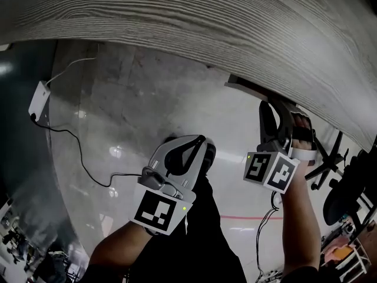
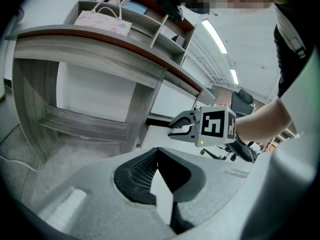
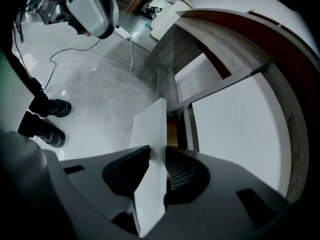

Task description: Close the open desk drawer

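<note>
The grey wood-grain desk (image 1: 206, 16) curves overhead. Its drawer stands pulled out, and the white drawer front (image 3: 150, 124) runs edge-on between the jaws of my right gripper (image 3: 155, 150). A dark gap shows beside the right-hand pad, so the jaws stand open around the panel. In the head view my right gripper (image 1: 277, 108) reaches up to the drawer's edge (image 1: 247, 87) under the desktop. From the left gripper view the right gripper (image 2: 174, 126) hangs over the drawer front (image 2: 160, 136). My left gripper (image 1: 203, 139) hangs lower and to the left, shut and empty (image 2: 157, 151).
A white box (image 1: 40, 99) with a black cable lies on the shiny floor at left. An office chair base (image 1: 330, 158) stands at right. The person's shoes (image 3: 45, 106) are on the floor below. A pink bag (image 2: 102, 21) sits among the shelves on the desk.
</note>
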`<state>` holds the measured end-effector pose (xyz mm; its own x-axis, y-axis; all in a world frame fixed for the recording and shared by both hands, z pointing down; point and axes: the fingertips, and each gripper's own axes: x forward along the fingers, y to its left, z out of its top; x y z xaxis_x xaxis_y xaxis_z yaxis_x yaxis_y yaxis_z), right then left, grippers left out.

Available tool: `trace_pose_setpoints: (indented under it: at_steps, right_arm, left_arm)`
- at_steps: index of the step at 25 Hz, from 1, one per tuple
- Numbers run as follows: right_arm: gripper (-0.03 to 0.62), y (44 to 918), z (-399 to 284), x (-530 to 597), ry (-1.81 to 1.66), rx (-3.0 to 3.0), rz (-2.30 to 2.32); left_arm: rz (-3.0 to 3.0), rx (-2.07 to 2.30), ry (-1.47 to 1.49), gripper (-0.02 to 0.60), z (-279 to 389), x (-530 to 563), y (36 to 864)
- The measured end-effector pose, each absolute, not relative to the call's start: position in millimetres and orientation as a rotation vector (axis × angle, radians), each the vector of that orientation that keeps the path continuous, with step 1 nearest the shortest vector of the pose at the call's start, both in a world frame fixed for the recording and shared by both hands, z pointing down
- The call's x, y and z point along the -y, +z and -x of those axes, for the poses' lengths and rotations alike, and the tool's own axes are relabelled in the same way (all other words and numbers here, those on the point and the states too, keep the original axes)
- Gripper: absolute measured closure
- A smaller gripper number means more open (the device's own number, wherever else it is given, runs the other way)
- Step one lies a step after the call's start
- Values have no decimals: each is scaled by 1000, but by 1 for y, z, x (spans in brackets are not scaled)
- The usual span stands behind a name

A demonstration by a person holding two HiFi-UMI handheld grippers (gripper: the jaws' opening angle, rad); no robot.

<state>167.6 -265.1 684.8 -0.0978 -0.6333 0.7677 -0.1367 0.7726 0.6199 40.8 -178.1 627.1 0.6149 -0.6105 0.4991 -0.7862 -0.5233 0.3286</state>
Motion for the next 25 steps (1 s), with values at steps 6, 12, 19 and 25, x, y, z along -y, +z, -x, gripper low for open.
trace_pose_setpoints:
  at_steps: [6,12,19,25]
  right_arm:
    - [479,684,-171,284,-494,1631,-664]
    - [512,670,-167,269,-522,1692,-740]
    - [579,694,-176,255,-418,1715,-745]
    - [582,698,-188,274,-346,1712,-815]
  left_arm:
    - [-2307,1100,440,574,-43,182,628]
    - [-2276,1127,431,574,-41,193,633]
    - [-2303,1151,432,575,-44,219,630]
    - [-2313,1149,430,574,-52,229,631]
